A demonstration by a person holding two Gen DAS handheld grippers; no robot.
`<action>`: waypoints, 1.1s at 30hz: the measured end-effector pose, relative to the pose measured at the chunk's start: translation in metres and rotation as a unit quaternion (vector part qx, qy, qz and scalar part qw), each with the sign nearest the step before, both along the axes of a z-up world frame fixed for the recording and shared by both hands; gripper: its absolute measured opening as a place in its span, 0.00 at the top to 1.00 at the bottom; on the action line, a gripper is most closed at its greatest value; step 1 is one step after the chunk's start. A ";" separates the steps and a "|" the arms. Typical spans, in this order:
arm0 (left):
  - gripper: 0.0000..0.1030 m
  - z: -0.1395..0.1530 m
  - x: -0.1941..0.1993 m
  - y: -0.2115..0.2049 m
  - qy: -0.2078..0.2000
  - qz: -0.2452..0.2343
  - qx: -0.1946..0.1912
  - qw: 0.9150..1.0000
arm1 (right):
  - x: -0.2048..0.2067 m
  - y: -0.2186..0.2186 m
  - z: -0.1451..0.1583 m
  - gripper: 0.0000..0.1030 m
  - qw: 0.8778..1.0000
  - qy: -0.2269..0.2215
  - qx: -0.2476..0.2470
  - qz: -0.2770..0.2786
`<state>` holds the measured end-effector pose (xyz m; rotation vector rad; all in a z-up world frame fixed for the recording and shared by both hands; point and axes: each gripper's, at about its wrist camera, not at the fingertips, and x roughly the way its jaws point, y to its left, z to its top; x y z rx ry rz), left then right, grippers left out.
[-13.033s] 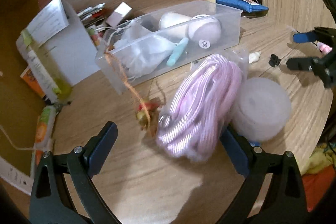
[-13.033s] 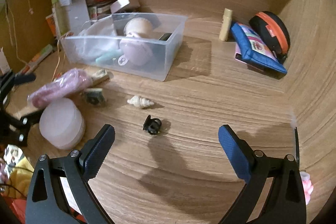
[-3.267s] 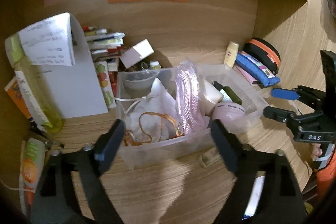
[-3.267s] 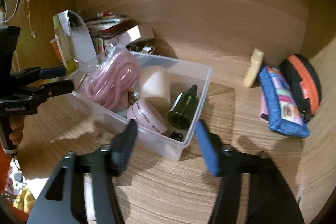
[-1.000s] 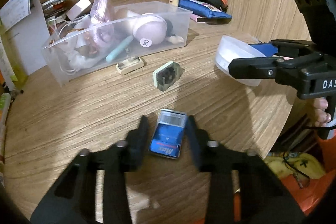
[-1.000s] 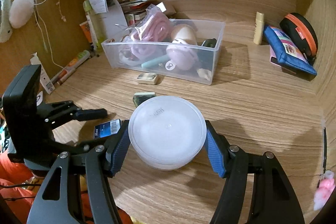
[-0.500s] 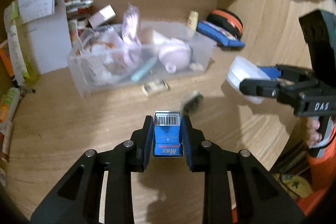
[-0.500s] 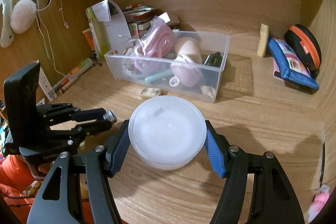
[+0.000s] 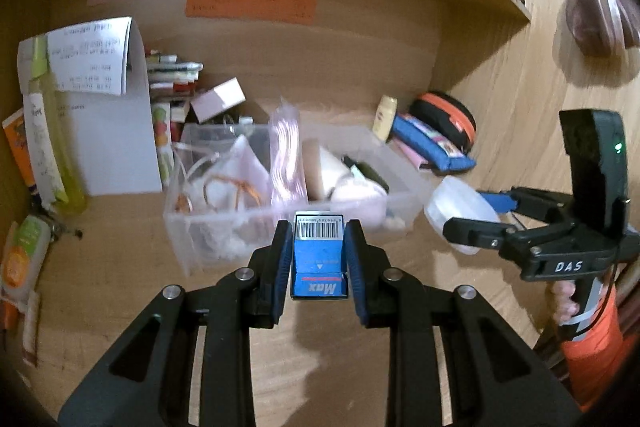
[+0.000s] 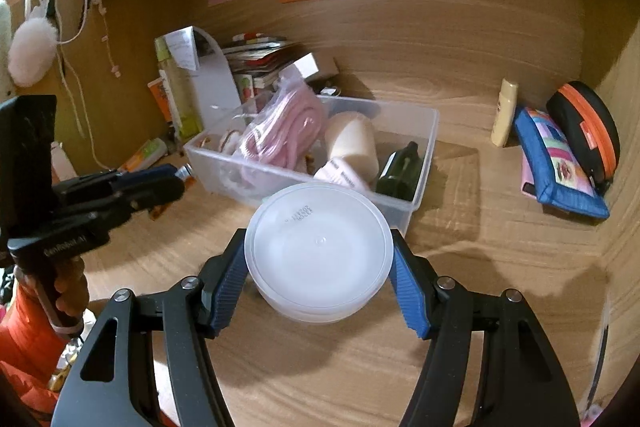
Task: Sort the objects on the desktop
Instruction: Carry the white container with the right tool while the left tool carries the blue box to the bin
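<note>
- The left gripper (image 9: 319,261) is clamped on a small blue box (image 9: 319,259), barcode end pointing away, "Max" printed on the near end; it hangs in the air above the wooden desk (image 9: 120,267)
- The right gripper (image 10: 318,267) grips a round translucent white tub (image 10: 318,251), its blue pads pressed on either side, lifted clear of the desk
- Just beyond both sits the clear plastic bin (image 10: 420,147), holding a bagged pink cord (image 10: 280,131), a cream cup (image 10: 354,143), a dark green bottle (image 10: 400,167) and an orange string (image 9: 228,187) on something white
- Right of the bin, against the back wall: a small cream tube (image 10: 505,111) upright, a blue pouch (image 10: 556,163) and a black case with an orange zip (image 10: 584,131)
- Left of it, a white paper holder (image 9: 116,147) and stacked packets (image 9: 172,75)
- Pink, green and orange notes (image 9: 248,1) are stuck on the back panel
</note>
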<state>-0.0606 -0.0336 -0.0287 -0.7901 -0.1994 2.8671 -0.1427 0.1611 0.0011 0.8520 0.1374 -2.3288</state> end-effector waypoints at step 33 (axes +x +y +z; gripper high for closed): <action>0.74 -0.023 -0.085 -0.038 -0.045 0.058 0.016 0.997 | -0.106 -0.041 -0.004 0.39 0.998 -0.008 0.017 -0.061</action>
